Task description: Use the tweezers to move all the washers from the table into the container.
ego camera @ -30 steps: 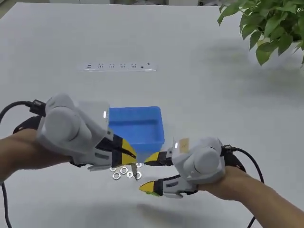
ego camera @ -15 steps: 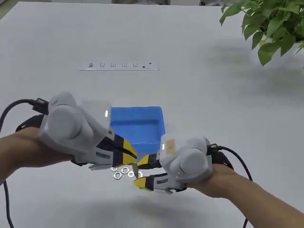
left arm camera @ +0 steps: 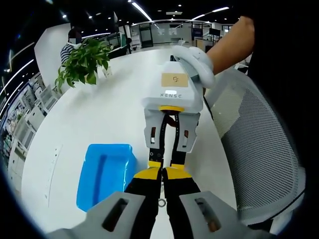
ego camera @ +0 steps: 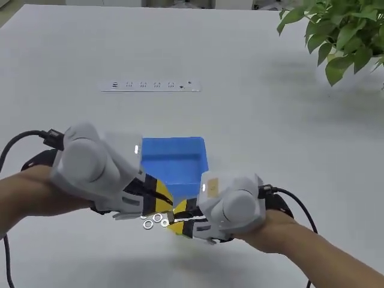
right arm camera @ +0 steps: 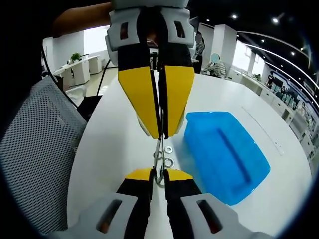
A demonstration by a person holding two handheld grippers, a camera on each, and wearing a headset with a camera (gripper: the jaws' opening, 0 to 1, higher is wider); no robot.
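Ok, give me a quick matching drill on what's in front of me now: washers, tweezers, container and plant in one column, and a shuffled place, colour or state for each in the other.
Things:
1 washers
2 tweezers
3 container
4 potted plant

Descriptions:
a blue, standing just beyond the washers
b green, at the table's far right
c loose on the table, outside the container
d clamped in the left tool

Pairs: 1-c, 2-d, 3-a, 4-b.
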